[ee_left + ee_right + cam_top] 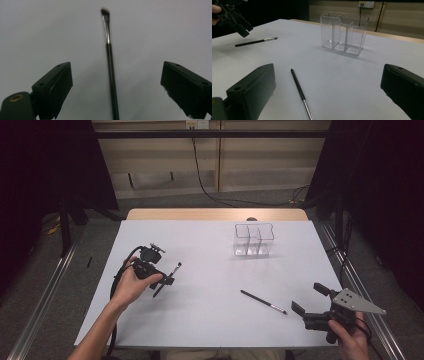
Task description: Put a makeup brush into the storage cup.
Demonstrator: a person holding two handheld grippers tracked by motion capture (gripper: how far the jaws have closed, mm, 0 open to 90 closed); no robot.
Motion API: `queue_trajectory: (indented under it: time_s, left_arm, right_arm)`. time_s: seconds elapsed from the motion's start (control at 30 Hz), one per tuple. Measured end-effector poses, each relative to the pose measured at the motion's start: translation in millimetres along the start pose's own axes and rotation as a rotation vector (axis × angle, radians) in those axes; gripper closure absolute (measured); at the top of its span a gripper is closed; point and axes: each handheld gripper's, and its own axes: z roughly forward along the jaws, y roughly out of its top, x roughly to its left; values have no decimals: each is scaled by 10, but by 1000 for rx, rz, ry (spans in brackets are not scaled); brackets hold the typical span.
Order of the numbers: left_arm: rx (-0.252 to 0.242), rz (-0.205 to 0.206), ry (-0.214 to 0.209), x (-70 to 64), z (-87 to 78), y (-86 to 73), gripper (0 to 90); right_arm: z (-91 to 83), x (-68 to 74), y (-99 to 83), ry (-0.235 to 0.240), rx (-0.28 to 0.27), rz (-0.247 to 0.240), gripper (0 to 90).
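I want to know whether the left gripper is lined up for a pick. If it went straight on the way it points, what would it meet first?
Probably the thin black brush: it lies on the white table between the left gripper's open jaws, though how far off is unclear.

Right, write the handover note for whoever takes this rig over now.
Left gripper: open, jaws on either side of the thin black makeup brush lying on the white table, not yet closed.
Right gripper: open, holding nothing, near the table's right front corner, aimed at the second thin black brush lying flat.
Clear plastic three-compartment organiser: upright toward the far side, nothing in it.
Done: nothing placed.
Left: probably grasp each brush and stand it in the organiser.
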Motion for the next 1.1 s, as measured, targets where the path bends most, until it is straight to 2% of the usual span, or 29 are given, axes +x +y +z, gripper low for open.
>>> queue_trajectory:
  time_s: [0.07, 0.1, 0.13, 0.17, 0.2, 0.27, 0.3, 0.33, 0.37, 0.53, 0.63, 0.77, 0.83, 1.0, 1.1]
  left_arm:
    - [22, -11, -4, 4, 16, 7, 116]
    - [61, -27, -10, 25, 47, 15, 121]
    - [61, -27, -10, 25, 47, 15, 128]
    - [109, -32, -17, 55, 83, 18, 129]
    - [132, -31, -18, 68, 97, 17, 135]
    - [145, -36, -14, 71, 108, 15, 147]
    - [170, -22, 7, 64, 121, 13, 148]
    - [170, -22, 7, 64, 121, 13, 147]
    - [187, 5, -2, 51, 131, 18, 145]
    - [204, 25, -4, 15, 137, 37, 138]
    - [227, 28, -9, 11, 154, 50, 181]
    - [249, 26, 16, -12, 192, 50, 316]
    - [255, 31, 26, -16, 199, 51, 350]
    - [258, 4, 28, 4, 207, 46, 440]
    - [265, 7, 47, -6, 197, 41, 513]
  right_arm:
    - [2, 1, 1, 0, -1, -2, 0]
    - [3, 3, 0, 1, 1, -2, 0]
    - [3, 3, 0, 1, 1, -2, 0]
    - [3, 4, -1, 2, 1, -2, 0]
    - [1, 4, -1, 4, 2, -4, 0]
    - [0, 3, -2, 3, 3, -5, 0]
    - [0, 3, -2, 2, 2, -3, 0]
    - [0, 3, -2, 2, 2, -3, 0]
    - [0, 1, -3, 0, 3, -3, 0]
    - [-5, -1, -1, -1, -3, -5, 0]
    - [-7, -2, -1, -4, -4, -2, 0]
    - [-7, -2, -2, 0, -2, -8, 0]
    - [-7, -3, -3, -1, -1, -7, 0]
    - [-4, -2, -4, -1, 4, -6, 0]
    - [-4, 0, -4, -1, 5, -7, 0]
